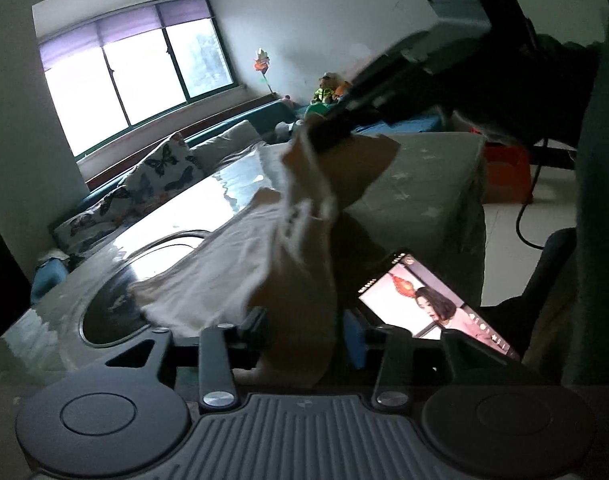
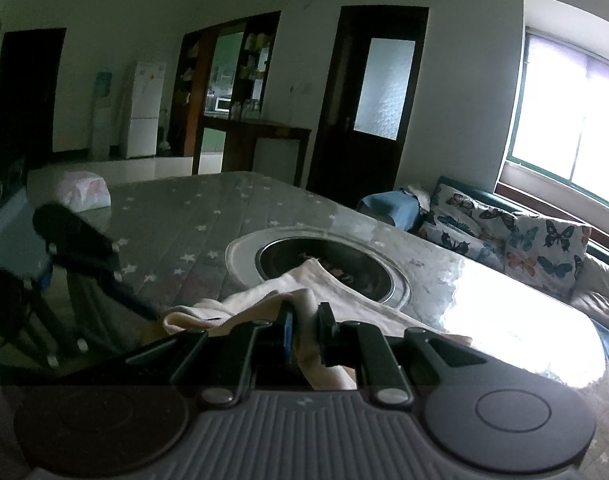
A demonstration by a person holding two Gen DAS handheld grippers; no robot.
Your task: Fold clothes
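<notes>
Right wrist view: star-print surface (image 2: 192, 216) open toward 11 o'clock. Right hand-held gripper (image 2: 306, 334) clamped on cream garment (image 2: 344, 284); left hand-held gripper (image 1: 304, 340) apart, cloth hanging between.

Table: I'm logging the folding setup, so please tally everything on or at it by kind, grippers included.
garment: 1
phone: 1
bag: 1
round hob set into the table: 1
Grippers: 2, left gripper and right gripper
Total: 6
</notes>
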